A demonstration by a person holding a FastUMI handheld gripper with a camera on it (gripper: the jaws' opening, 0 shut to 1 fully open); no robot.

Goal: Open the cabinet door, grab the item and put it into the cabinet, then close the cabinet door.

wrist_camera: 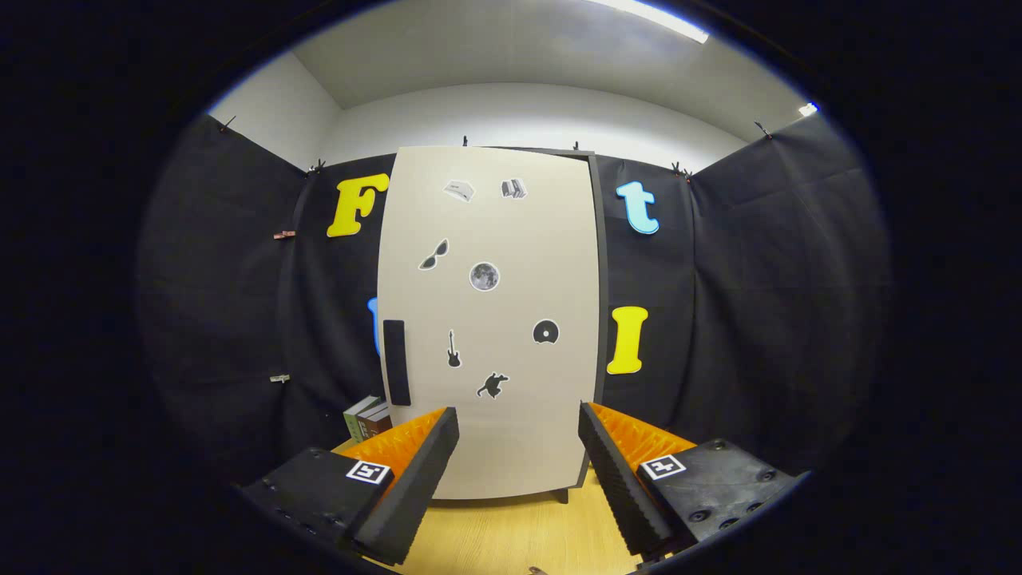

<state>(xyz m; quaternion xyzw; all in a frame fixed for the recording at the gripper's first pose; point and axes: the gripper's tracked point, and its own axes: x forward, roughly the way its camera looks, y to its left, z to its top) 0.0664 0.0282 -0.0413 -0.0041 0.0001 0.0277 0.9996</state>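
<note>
My gripper [519, 459] is spread wide, holding nothing, facing the shut cabinet door [491, 319] with its handle [396, 362] beyond my left finger, boxes [367, 417] beside the cabinet: fits pre-opening or just-closed.

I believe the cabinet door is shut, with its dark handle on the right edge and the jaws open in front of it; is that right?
Not quite: the gripper view shows the handle on the left edge of the cabinet door. The door is shut, and the gripper has its jaws open in front of it, holding nothing.
</note>
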